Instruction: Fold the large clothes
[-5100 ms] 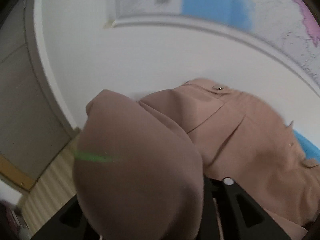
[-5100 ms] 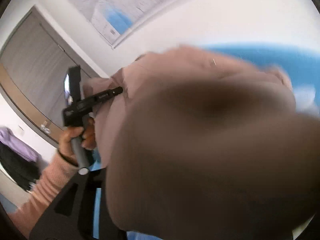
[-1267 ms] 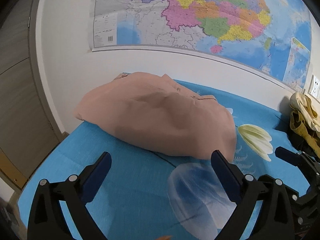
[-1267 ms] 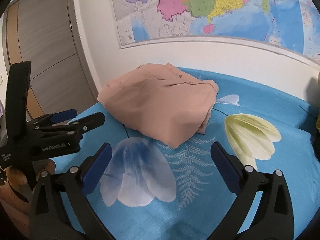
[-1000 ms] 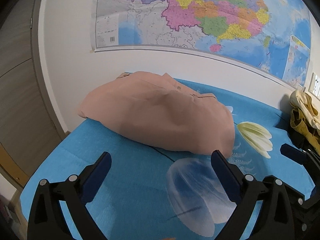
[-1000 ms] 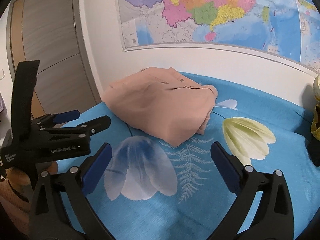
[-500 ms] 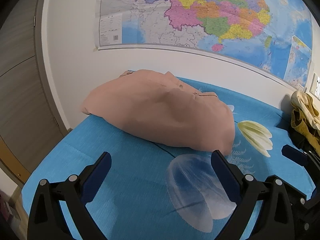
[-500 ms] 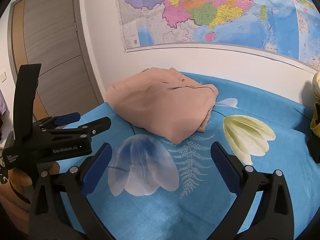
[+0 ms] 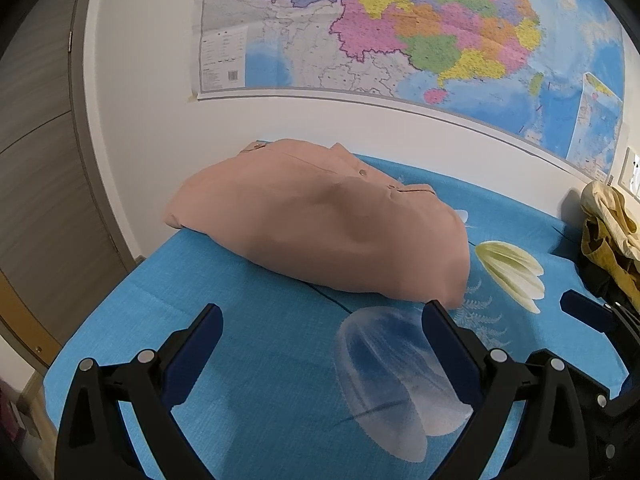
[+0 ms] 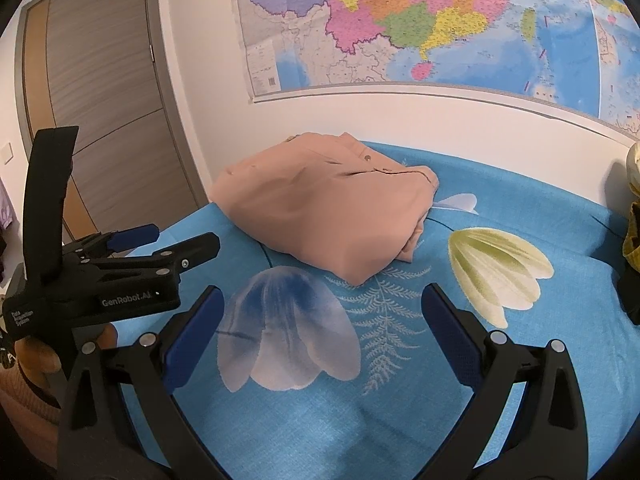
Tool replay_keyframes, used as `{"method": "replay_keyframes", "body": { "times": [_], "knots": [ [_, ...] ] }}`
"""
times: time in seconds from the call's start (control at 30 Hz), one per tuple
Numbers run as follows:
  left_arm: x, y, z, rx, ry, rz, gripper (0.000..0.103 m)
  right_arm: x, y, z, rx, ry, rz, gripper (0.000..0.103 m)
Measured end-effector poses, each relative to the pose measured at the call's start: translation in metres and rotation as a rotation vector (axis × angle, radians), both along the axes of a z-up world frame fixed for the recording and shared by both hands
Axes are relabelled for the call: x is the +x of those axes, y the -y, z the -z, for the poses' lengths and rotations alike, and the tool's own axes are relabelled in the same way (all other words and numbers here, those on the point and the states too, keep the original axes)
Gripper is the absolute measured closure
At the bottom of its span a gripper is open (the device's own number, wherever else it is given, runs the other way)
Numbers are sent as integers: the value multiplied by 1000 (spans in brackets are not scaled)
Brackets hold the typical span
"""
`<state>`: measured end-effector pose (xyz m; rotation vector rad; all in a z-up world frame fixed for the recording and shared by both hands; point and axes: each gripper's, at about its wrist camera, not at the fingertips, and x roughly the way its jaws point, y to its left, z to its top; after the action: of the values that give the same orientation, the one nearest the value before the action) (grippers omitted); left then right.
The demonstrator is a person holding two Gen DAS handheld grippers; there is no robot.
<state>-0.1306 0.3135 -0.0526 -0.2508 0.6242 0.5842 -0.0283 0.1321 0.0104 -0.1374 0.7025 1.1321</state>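
Observation:
A folded peach-pink garment (image 9: 320, 220) lies in a compact bundle on the blue flowered sheet (image 9: 260, 360), near the wall; it also shows in the right wrist view (image 10: 332, 208). My left gripper (image 9: 322, 320) is open and empty, held back from the bundle's near edge. My right gripper (image 10: 320, 302) is open and empty, also short of the bundle. The left gripper (image 10: 176, 246) appears at the left of the right wrist view, its jaws apart.
A yellow and dark pile of clothes (image 9: 608, 236) lies at the right edge of the bed. A wall map (image 9: 400, 28) hangs behind. A wooden door (image 10: 104, 120) stands to the left, past the bed's left edge.
Five seconds ago both grippers held the pink garment up close. It now lies folded on the sheet, and both grippers are open and have drawn slightly back from it.

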Motion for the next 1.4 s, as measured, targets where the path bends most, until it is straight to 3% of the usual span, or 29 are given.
{"method": "replay_keyframes", "body": {
  "times": [1.4],
  "knots": [
    [-1, 3, 0, -7, -6, 7, 7, 0, 2, 1, 1, -10, -3, 6]
  ]
}}
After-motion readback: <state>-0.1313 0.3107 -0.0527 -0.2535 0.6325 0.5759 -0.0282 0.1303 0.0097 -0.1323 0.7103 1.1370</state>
